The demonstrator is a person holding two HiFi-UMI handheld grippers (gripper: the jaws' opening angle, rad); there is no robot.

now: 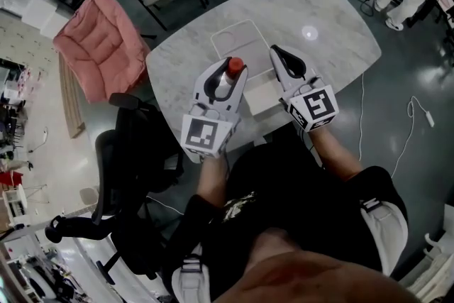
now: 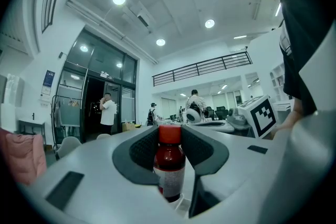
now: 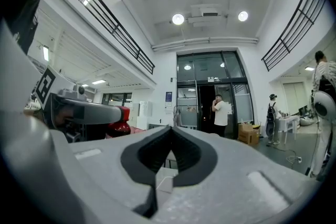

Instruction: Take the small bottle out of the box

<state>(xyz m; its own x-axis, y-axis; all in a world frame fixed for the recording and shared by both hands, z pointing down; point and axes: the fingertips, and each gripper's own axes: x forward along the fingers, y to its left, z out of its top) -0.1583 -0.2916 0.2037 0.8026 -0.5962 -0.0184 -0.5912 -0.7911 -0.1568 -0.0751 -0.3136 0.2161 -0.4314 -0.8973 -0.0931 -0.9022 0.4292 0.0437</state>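
Now, with the left gripper (image 1: 231,71) clamped on the small bottle (image 2: 169,162) at ten o'clock of the box (image 1: 261,96) and the right gripper (image 1: 278,53) pinched shut, apparently empty, at one o'clock, carry the bottle upright and well clear.

Seen from the head view, my left gripper (image 1: 228,76) covered most of the small bottle (image 1: 235,67). Only its red cap and a strip below it showed between my jaws. In the left gripper view the bottle's foot sat behind my own grey body, and the print on its label was too small to read. In the right gripper view my left gripper hid all but the bottle's cap and shoulder. My right gripper (image 1: 285,60) and the left one overlapped the box (image 1: 264,99), so I could not tell its full outline or contents.
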